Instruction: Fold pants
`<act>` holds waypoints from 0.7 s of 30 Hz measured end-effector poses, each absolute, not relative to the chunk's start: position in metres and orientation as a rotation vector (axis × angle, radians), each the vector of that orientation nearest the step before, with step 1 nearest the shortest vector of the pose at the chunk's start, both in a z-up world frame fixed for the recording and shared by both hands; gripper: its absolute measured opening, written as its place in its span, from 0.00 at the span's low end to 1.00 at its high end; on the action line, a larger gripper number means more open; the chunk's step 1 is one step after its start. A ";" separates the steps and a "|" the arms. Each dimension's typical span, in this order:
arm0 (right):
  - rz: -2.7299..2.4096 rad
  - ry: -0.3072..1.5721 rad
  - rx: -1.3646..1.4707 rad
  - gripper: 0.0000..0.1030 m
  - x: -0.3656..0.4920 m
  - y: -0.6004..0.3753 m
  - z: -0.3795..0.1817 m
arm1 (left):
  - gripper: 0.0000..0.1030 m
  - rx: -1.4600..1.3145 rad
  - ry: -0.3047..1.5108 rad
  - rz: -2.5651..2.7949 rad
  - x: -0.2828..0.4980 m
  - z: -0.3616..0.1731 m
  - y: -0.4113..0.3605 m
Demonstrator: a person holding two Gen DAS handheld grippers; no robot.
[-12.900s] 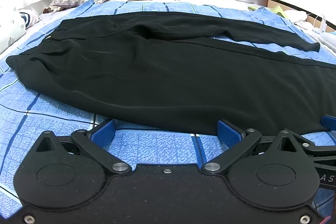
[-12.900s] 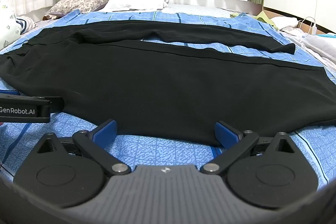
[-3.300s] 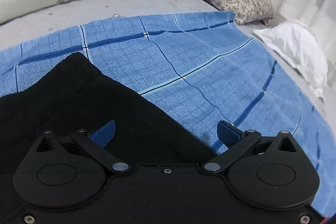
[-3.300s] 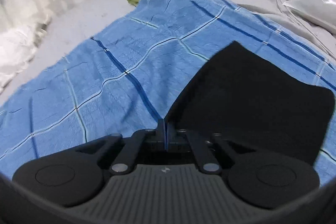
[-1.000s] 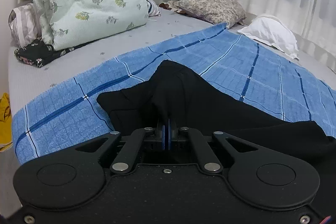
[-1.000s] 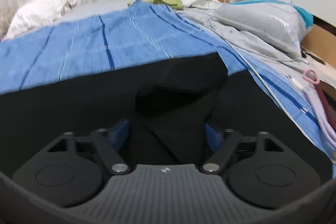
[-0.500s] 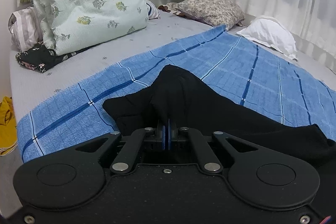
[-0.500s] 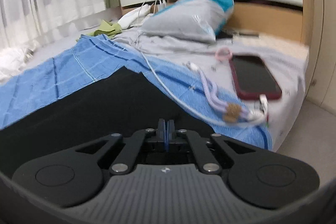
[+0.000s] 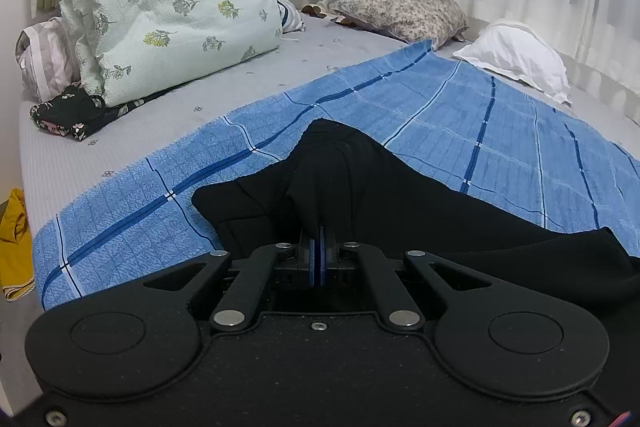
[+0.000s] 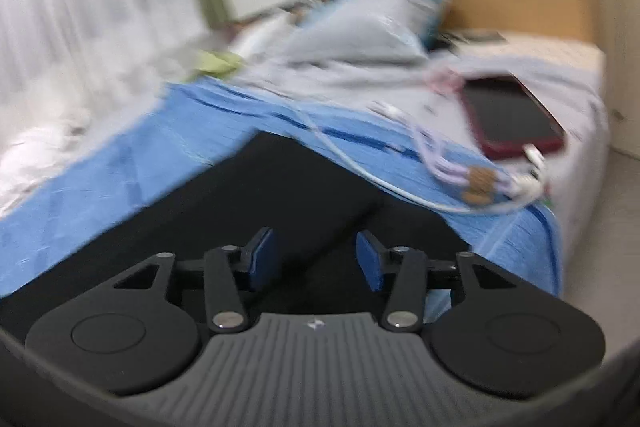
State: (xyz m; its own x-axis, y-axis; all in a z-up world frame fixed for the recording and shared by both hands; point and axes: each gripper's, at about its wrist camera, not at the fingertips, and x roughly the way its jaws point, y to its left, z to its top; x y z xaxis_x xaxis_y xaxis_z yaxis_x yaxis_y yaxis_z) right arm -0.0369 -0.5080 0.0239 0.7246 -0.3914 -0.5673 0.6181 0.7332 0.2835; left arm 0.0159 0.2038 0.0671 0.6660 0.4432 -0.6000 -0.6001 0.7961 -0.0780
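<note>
The black pants point(image 9: 400, 203) lie on a blue checked blanket point(image 9: 460, 115) on the bed. My left gripper point(image 9: 318, 247) is shut on the pants near the waist end, and the cloth rises in a peak from its blue pads. In the right wrist view, which is blurred, my right gripper point(image 10: 316, 255) is open with its blue pads point(image 10: 260, 255) apart, just above the hem end of the pants point(image 10: 280, 187), which lies flat with a folded edge between the pads.
A floral folded quilt point(image 9: 168, 7), a patterned pillow point(image 9: 404, 11) and a white pillow point(image 9: 516, 55) lie beyond the blanket. A red-cased phone point(image 10: 512, 115) with white cables point(image 10: 460, 187) lies by the bed's edge, right of the hem. A grey pillow point(image 10: 360, 31) lies behind.
My right gripper has opened and let go of the hem end of the pants, and its view has swung a little. My left gripper stays shut on the pants, almost still.
</note>
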 end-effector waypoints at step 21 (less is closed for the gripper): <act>-0.430 0.435 0.626 0.50 -0.002 -0.542 0.010 | 0.03 -0.281 0.626 0.608 0.028 0.056 0.208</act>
